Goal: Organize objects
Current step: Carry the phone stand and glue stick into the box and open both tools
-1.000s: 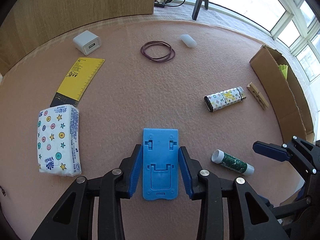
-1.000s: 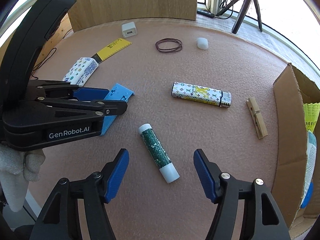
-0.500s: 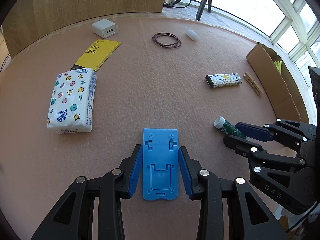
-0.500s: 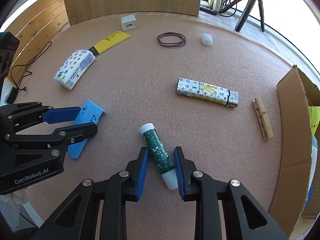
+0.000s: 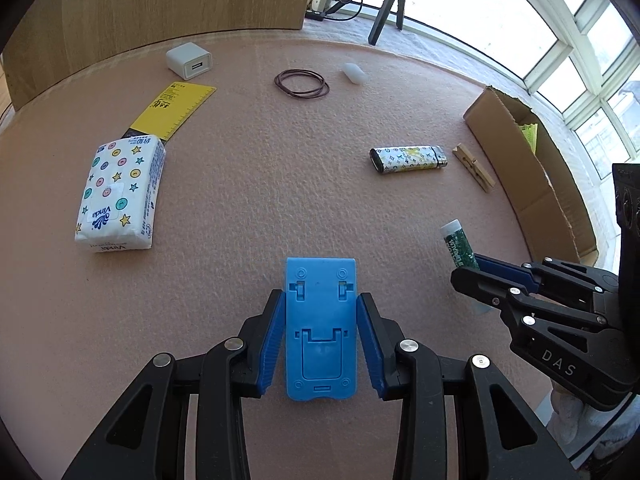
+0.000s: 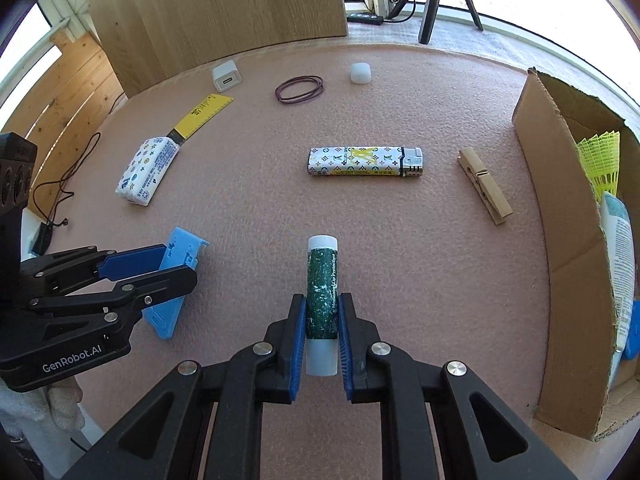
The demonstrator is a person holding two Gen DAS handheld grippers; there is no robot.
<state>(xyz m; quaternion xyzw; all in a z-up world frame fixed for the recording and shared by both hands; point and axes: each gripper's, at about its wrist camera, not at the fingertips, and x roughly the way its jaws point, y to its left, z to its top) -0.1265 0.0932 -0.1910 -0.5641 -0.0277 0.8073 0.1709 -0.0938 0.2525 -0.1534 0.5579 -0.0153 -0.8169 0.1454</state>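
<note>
My left gripper (image 5: 320, 312) is shut on a flat blue plastic phone stand (image 5: 321, 328) and holds it above the pink mat; the stand also shows in the right wrist view (image 6: 176, 276). My right gripper (image 6: 322, 312) is shut on a green lip balm tube (image 6: 322, 292) with white ends, lifted off the mat; the tube also shows in the left wrist view (image 5: 458, 244). A cardboard box (image 6: 560, 216) stands at the right, with a yellow shuttlecock (image 6: 600, 160) inside.
On the pink mat (image 5: 260, 184) lie a patterned lighter (image 6: 364, 162), a wooden clothespin (image 6: 484, 186), a tissue pack (image 5: 120, 194), a yellow ruler (image 5: 174, 110), a white charger (image 5: 188, 60), brown rubber bands (image 5: 302, 83) and a small white cap (image 5: 354, 73). A tripod stands beyond.
My right gripper closed on the lip balm tube and lifted it, turning it straight along the fingers. My left gripper has drawn back with the blue stand held.
</note>
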